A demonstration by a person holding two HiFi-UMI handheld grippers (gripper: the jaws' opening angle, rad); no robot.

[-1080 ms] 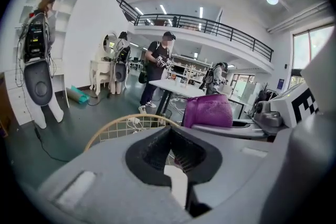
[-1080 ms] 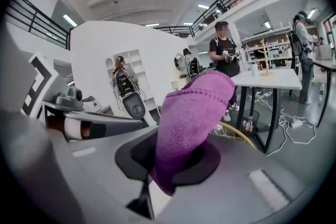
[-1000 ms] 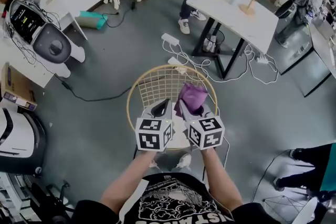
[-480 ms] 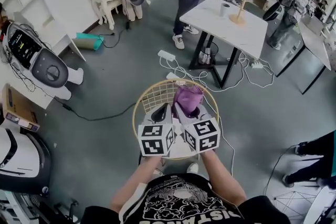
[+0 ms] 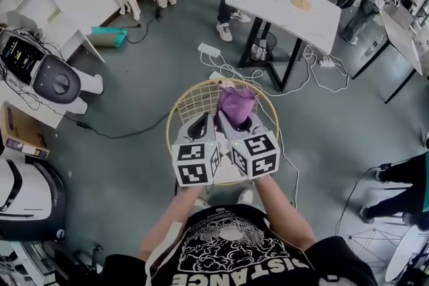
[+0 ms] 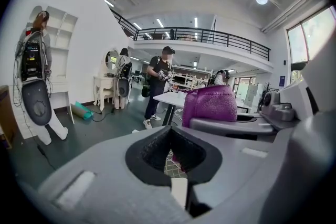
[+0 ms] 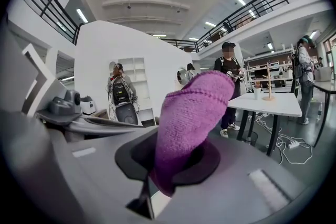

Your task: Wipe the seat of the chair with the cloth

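A purple cloth (image 5: 236, 106) sticks up from my right gripper (image 5: 236, 124), whose jaws are shut on it; the same cloth (image 7: 190, 123) fills the middle of the right gripper view. My left gripper (image 5: 201, 125) is held just beside it, shut and empty, with the cloth (image 6: 210, 105) seen to its right. Both grippers hover over the chair (image 5: 190, 104), a round seat with a wooden rim and a white wire-mesh back. The seat itself is mostly hidden beneath the grippers.
A white table (image 5: 298, 10) on black legs stands beyond the chair, with cables and a power strip (image 5: 209, 50) on the grey floor between. People stand at the back. White machines (image 5: 53, 80) and shelving line the left side.
The view has shifted a little, and both grippers with the cloth sit slightly farther forward over the chair. The grip on the cloth is unchanged.
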